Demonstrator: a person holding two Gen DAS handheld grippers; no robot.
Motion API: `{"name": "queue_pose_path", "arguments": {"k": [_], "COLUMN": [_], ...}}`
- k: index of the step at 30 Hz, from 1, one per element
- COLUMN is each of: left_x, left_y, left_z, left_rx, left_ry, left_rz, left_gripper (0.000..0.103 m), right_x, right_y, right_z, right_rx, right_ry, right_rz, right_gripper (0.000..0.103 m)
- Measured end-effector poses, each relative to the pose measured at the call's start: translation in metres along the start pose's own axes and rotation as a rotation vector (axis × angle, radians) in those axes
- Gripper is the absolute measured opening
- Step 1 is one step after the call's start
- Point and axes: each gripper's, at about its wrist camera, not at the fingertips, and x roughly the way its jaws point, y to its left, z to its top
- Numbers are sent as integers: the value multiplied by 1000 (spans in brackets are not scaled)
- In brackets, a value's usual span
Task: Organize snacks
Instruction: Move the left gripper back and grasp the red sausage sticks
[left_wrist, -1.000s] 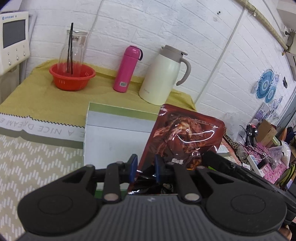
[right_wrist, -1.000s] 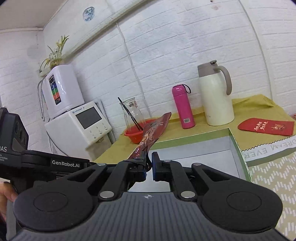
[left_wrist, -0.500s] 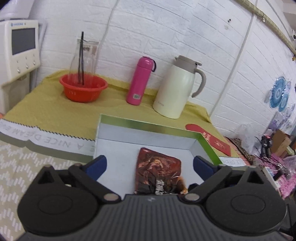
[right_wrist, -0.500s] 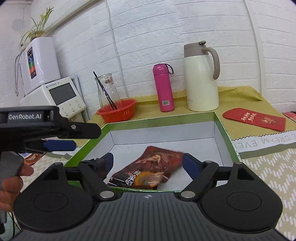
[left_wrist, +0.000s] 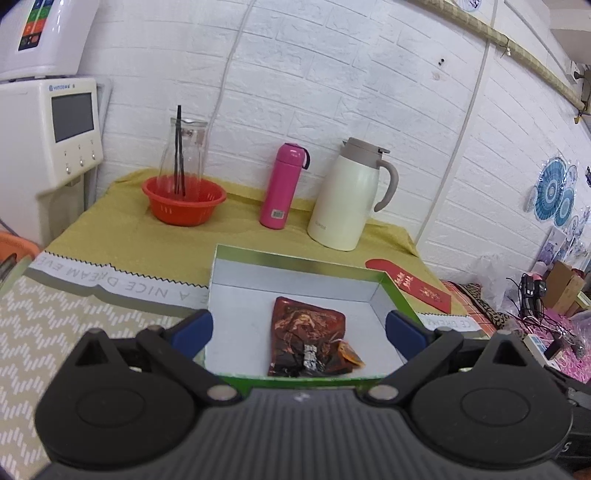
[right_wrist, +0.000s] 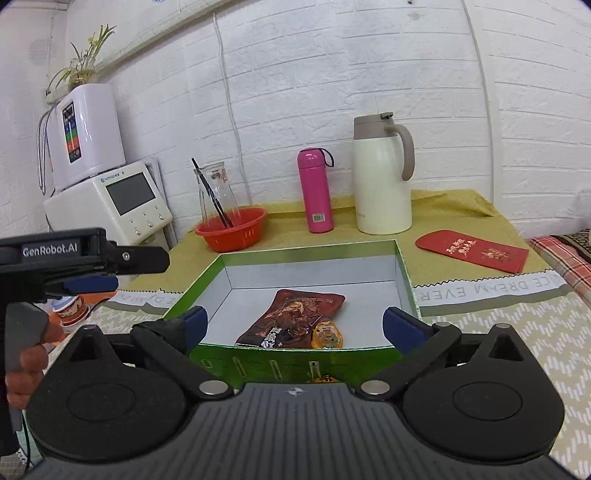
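- Your left gripper and right gripper both stand with jaws spread wide and nothing between the blue pads, just short of the near wall of the green cardboard box with the white inside.
- The dark red, glossy foil snack pouch lies flat on the box floor, near the front wall, creased and printed in brown.
- A small orange packet touches the pouch's near right corner.
- The rest of the box floor is bare, behind and to both sides of the pouch.
- Beyond the box: orange plastic basket holding a clear glass carafe, pink flask, cream jug.
- A red envelope lies right of the box.
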Motion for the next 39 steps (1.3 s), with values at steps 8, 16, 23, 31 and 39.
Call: {"name": "queue_pose_path", "arguments": {"k": [8,16,23,31,39], "left_x": [-52,-76,-77,-75,-64], "left_y": [-22,-23,-28,-32,-51], "left_z": [-45,-112,-157,-174,-177], "left_rx": [61,70,111,91,146], "left_ry": [22,86,170,224,262], "left_rz": [-17,-44,-100,-170,-234], "left_gripper": [98,98,98,98,98], "right_x": [-75,-102,-108,-98,-108], "right_y": [-2,-15,-13,-21,-28], "right_z": [-31,-101,-139,-150,-151], "right_rx": [-53,-35,-78,-68,-69], "right_ry": [-20,97,160,167,142], "right_rz": [-14,-9,-81,-107,-115], "right_gripper": [103,103,103,103,103]}}
